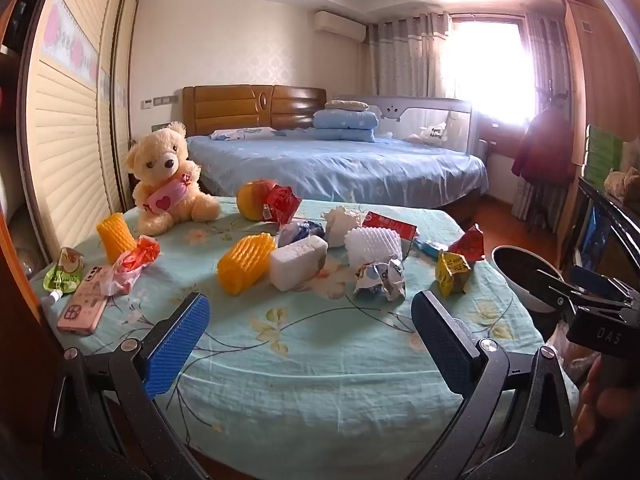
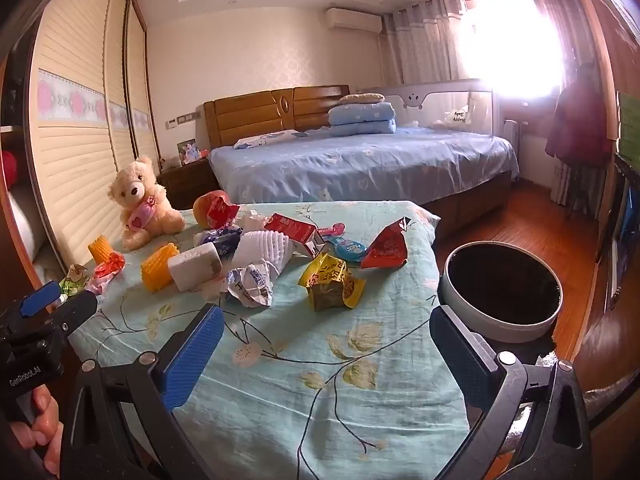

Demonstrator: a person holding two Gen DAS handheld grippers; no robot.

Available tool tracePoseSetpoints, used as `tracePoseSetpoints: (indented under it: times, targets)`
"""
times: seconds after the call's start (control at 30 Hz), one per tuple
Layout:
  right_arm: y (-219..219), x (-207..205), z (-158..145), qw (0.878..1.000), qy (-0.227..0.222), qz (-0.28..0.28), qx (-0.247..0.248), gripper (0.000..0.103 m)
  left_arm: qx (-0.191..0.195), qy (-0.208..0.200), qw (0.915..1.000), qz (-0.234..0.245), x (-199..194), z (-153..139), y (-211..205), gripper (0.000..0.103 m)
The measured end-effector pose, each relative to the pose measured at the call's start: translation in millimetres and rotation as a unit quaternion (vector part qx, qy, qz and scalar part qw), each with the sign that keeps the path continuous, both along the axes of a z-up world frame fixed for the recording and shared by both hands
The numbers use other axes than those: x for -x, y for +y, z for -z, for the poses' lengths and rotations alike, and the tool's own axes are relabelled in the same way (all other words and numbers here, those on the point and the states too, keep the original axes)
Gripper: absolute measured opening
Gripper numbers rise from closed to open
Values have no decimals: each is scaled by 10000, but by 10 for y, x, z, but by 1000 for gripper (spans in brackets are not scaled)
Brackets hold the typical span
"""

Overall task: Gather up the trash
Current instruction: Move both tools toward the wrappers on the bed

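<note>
Both grippers sit nearest the lens, jaws spread as wide as they go, nothing between the blue pads: left gripper (image 1: 310,344) and right gripper (image 2: 326,356), each tilted down over the pale green floral cloth covering the table (image 2: 304,396).

Round white bin with a dark liner (image 2: 502,292) stands on the floor off the table's right edge, at about 2 o'clock from my right gripper; I can make out nothing inside it, too dark to be sure. My right hand is plainly the nearer one to it.

Trash lies ahead at 12 o'clock, well apart from both grippers. Nearest the right: crumpled yellow foil snack wrapper (image 2: 330,282), just right of 12. Beside it at 11, a crumpled white-and-blue wrapper (image 2: 250,284), which the left gripper sees at 1 o'clock.

Beige teddy bear (image 1: 168,178), far left, reads as not trash.
</note>
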State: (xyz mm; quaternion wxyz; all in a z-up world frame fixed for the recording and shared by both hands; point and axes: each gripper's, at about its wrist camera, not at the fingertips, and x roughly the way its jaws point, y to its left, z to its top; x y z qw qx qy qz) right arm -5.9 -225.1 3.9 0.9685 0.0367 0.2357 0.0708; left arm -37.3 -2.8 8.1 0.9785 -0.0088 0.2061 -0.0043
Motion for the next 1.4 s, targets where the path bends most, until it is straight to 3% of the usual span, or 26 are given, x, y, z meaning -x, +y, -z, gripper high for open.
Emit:
tracePoseSetpoints:
  times: [0.8,1.4]
  targets:
    - [25,-13,20,9999,-142,-46,55,103,33,56,10000,35,-31,40,-8,103]
    - [-93,-263,134,9984,563,-68,-32,103,112,544,9982,245,-312,186,-76,103]
